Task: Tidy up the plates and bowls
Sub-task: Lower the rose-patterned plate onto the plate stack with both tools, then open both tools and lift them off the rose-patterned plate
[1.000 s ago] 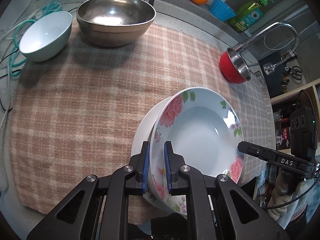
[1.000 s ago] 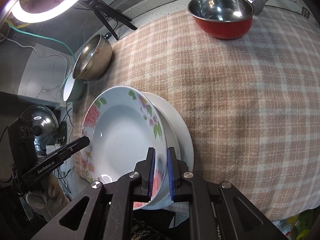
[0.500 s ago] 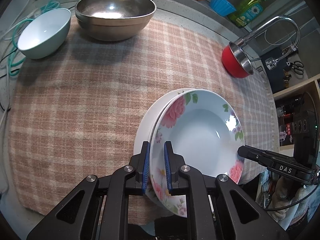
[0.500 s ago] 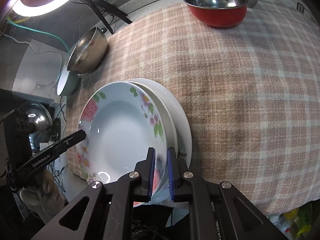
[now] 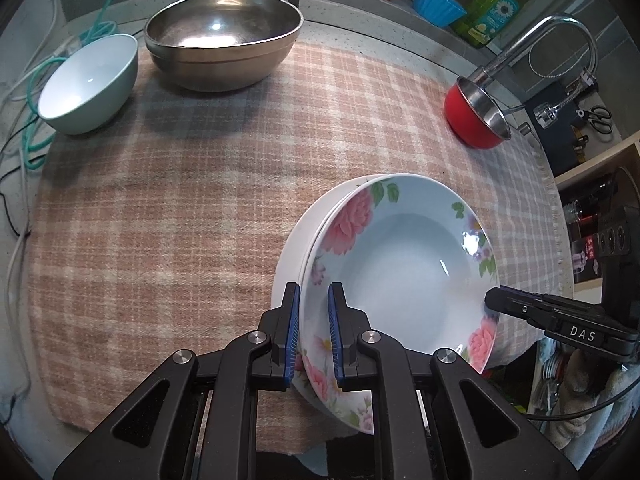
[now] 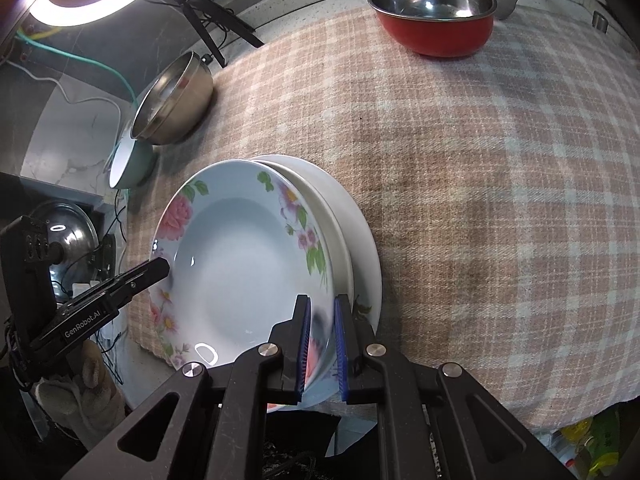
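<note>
A deep floral plate (image 5: 404,264) is held by both grippers over a stack of white plates (image 5: 292,240) on the checked cloth. My left gripper (image 5: 314,286) is shut on the plate's near-left rim. My right gripper (image 6: 322,298) is shut on the opposite rim. Each gripper also shows in the other's view, the right gripper (image 5: 496,300) here and the left gripper (image 6: 160,268) there. The floral plate (image 6: 240,264) sits offset from the white plates (image 6: 360,232). I cannot tell whether it touches them.
A large steel bowl (image 5: 222,40) and a teal bowl (image 5: 88,84) stand at the cloth's far left. A red bowl (image 5: 476,120) stands by the faucet (image 5: 540,36). An orange, a blue cup and a soap bottle line the back ledge. The plates lie near the cloth's front edge.
Both grippers keep their hold on the floral plate. The views have tilted slightly, and the plate has barely shifted over the white plates.
</note>
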A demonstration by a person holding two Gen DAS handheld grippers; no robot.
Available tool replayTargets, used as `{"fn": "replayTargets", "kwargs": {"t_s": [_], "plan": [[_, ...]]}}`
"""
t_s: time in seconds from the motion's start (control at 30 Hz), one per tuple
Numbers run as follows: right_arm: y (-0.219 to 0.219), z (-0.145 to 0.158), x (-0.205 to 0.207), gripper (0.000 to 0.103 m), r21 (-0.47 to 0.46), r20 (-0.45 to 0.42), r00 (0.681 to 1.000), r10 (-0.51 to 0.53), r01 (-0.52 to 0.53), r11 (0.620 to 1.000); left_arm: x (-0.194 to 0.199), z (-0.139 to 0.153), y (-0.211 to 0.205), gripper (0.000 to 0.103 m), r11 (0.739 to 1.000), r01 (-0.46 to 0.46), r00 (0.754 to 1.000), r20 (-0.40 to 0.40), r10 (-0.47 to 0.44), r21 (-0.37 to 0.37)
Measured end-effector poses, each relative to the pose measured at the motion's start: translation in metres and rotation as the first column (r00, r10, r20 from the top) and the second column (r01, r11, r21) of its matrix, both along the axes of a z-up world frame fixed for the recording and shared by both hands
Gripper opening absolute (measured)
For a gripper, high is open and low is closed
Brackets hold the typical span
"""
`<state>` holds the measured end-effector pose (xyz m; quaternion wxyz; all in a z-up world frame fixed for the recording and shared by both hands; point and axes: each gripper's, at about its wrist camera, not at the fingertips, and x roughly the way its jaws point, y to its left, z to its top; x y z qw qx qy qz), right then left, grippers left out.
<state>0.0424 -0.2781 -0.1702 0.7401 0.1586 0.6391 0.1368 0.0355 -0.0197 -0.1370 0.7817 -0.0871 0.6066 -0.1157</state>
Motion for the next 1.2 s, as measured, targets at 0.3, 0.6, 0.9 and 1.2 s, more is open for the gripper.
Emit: {"fn": "replayTargets", "kwargs": {"t_s": [0.3, 0.6, 0.9, 1.2], "plan": [[0.002, 0.002, -0.001, 0.011, -0.024, 0.011, 1.0, 0.014, -0.014, 1.0, -0.001, -0.005, 0.0, 0.011, 1.0, 0.007, 1.0, -0.015, -0.007, 0.001], [0.008, 0.005, -0.002, 0.013, -0.068, 0.03, 0.999, 0.045, -0.043, 0.997, 0.0, -0.006, 0.0, 0.011, 1.0, 0.01, 1.0, -0.021, -0.01, -0.005], [0.006, 0.018, -0.002, 0.013, -0.118, 0.089, 0.995, 0.047, -0.036, 0.992, 0.0, -0.002, 0.003, 0.011, 1.0, 0.007, 1.0, -0.012, -0.007, -0.02], [0.0, 0.04, 0.009, 0.016, -0.067, 0.141, 0.99, 0.013, -0.003, 0.998, 0.005, 0.013, 0.014, 0.011, 0.999, -0.019, 0.999, 0.035, 0.02, -0.035]]}}
